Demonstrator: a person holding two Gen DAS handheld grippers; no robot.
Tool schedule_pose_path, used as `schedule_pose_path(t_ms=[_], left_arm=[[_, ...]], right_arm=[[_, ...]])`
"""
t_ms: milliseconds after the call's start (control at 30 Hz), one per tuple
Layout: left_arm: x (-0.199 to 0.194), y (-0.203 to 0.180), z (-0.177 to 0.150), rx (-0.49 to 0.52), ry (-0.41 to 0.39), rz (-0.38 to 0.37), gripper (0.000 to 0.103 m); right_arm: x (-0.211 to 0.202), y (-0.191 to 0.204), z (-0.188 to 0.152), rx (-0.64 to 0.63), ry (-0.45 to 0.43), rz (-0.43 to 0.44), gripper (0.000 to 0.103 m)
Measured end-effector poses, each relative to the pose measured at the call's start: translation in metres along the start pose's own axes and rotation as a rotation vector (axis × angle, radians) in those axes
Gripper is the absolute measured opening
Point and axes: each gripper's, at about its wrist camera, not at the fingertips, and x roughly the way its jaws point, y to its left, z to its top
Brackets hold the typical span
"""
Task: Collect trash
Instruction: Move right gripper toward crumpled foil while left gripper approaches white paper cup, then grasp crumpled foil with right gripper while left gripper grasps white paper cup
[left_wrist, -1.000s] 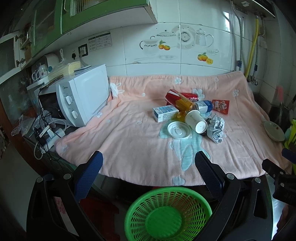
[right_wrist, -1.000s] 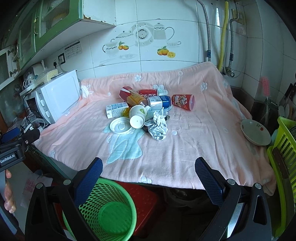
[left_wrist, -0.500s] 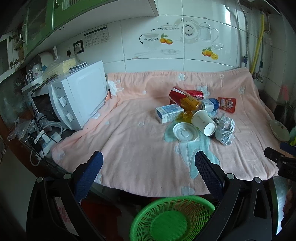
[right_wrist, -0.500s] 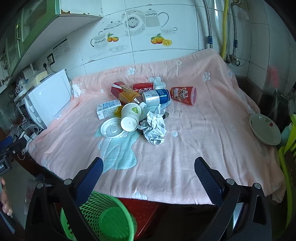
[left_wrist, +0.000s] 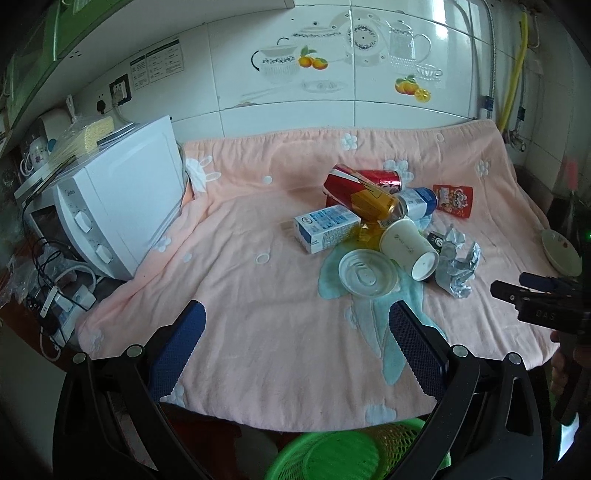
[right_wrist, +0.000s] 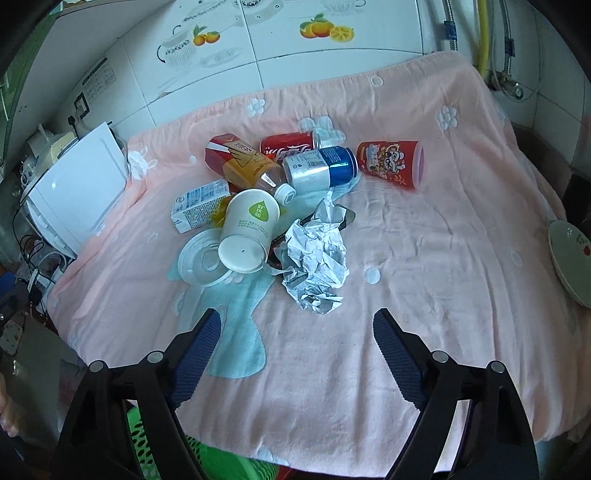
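A heap of trash lies mid-counter on a pink towel (right_wrist: 424, 266): a tipped white paper cup (right_wrist: 249, 230), a clear plastic lid (right_wrist: 201, 260), crumpled foil (right_wrist: 317, 264), a milk carton (right_wrist: 201, 205), an orange bottle (right_wrist: 255, 170), a red can (right_wrist: 290, 142), a blue-white can (right_wrist: 321, 166) and a red snack cup (right_wrist: 391, 162). My right gripper (right_wrist: 295, 332) is open and empty, just short of the foil. My left gripper (left_wrist: 295, 323) is open and empty over the towel's near part, left of the lid (left_wrist: 367, 272) and cup (left_wrist: 410, 245). A green basket (left_wrist: 354, 454) sits below the counter edge.
A white microwave (left_wrist: 122, 199) stands at the counter's left end with cables beside it. A small dish (right_wrist: 570, 258) rests at the right edge. A tiled wall with pipes runs behind. The right gripper's body (left_wrist: 543, 306) shows at the right of the left wrist view.
Both grippers have moved forward and up over the counter toward the trash heap. The green basket has slid to the bottom edge of both views. Jaws stay open.
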Motion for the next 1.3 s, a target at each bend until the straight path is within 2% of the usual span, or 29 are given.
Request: schedule_pose_path(t_ms=[433,867,1033,1167,1300], left_arm=[[0.052,-0.020,0.030,0.054,0.053,-0.087,0.098],[0.110,-0.058,0.056,0.053,0.164,-0.205,0.098],[0.128,-0.076,0.067,0.062,0.193,-0.247,0.098],[0.148,-0.090,0.073,0.040,0.250,-0.294,0.098],[0.170,-0.103,0.076,0.030,0.299,-0.313,0.098]], right_arm=[[0.076,-0.010,0.022,-0.070,0.100,-0.019,0.082],[0.117,-0.022,0.035,-0.053,0.156,0.032,0.081],[0.121,-0.024,0.034,-0.042,0.162,0.053,0.068],[0.119,-0.027,0.032,-0.032,0.157,0.060,0.056],[0.110,-0.033,0.030,0.007,0.137,0.073,0.051]])
